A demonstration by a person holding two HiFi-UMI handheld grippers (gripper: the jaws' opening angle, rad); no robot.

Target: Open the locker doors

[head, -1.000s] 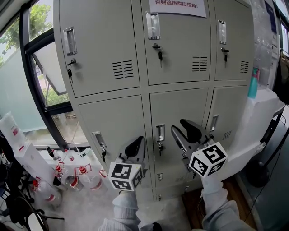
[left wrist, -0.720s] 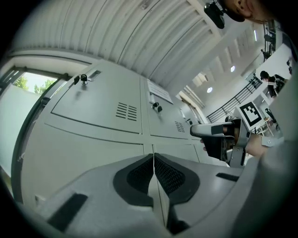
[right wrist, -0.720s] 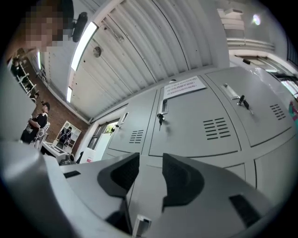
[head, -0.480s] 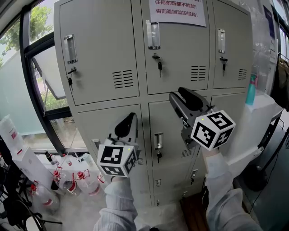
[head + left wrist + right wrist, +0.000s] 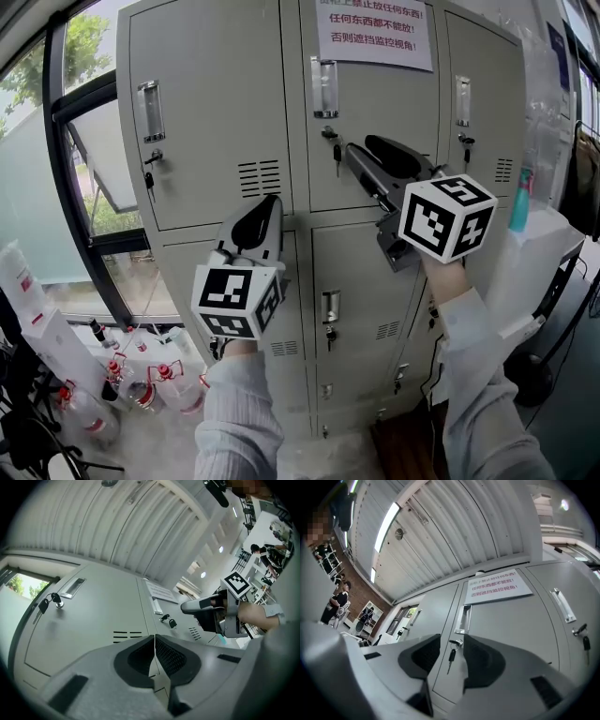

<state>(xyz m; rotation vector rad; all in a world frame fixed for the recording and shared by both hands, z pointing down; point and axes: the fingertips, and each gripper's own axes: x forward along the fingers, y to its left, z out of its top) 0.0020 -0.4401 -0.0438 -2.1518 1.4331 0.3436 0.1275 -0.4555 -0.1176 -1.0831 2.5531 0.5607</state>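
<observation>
Grey metal lockers [image 5: 216, 75] fill the head view, all doors closed. The upper middle door [image 5: 375, 103] has a recessed handle [image 5: 323, 86], a key [image 5: 336, 155] hanging in its lock, and a paper notice [image 5: 373, 33]. My right gripper [image 5: 364, 150] is open, its tips close to that key, apart from the door. In the right gripper view the key [image 5: 451, 656] hangs in line with the gap of the right gripper [image 5: 451, 641]. My left gripper [image 5: 272, 202] is shut and empty, level with the upper left door's bottom edge; in its own view the left gripper [image 5: 154, 637] shows pads pressed together.
The upper left door has a handle [image 5: 150, 111] and key [image 5: 148, 178]; the upper right door has a handle [image 5: 462, 98]. A window [image 5: 80, 141] is at the left, with bottles [image 5: 141, 384] on the floor below. A white appliance [image 5: 539, 253] with a teal bottle [image 5: 521, 202] stands at the right.
Both grippers have risen from the lower row of doors to the upper row. The right gripper has come close to the upper middle door's key. The doors stay closed.
</observation>
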